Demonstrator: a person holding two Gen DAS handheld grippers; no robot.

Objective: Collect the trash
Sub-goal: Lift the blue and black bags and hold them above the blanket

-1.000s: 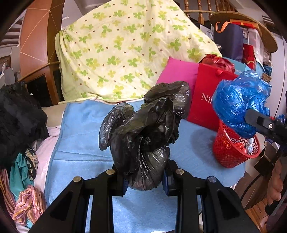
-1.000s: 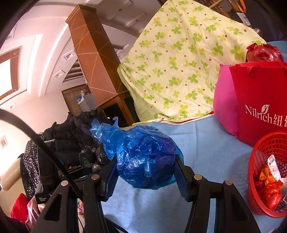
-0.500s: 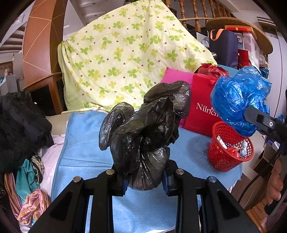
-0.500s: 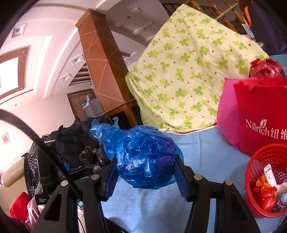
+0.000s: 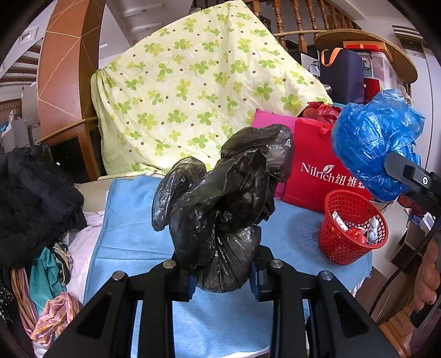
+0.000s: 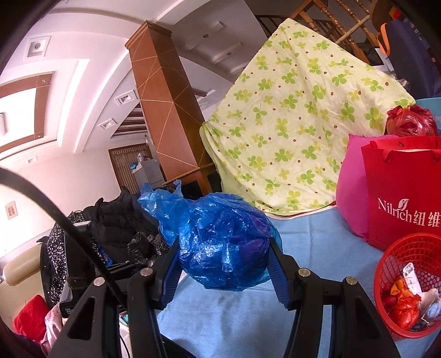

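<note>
Both hands have risen, each gripper's jaws clenching one bag: left gripper (image 5: 223, 276) black bag (image 5: 220, 209), right gripper (image 6: 224, 271) blue bag (image 6: 220, 242).

We see a cluttered room. A wooden pillar (image 6: 162, 110) with thin inlaid lines runs up at centre left of the right wrist view to a white stepped ceiling (image 6: 91, 74) with recessed lights. A clover-print quilt (image 5: 198, 93) drapes over a wooden stair railing (image 5: 297, 19) in the upper middle of the left wrist view. A light blue cloth (image 5: 132, 228) covers the surface at lower centre. We note dark clothes (image 5: 30, 198) piled at the left edge and a round wooden shelf (image 5: 366, 41) with boxes at upper right. Daylight is soft.
</note>
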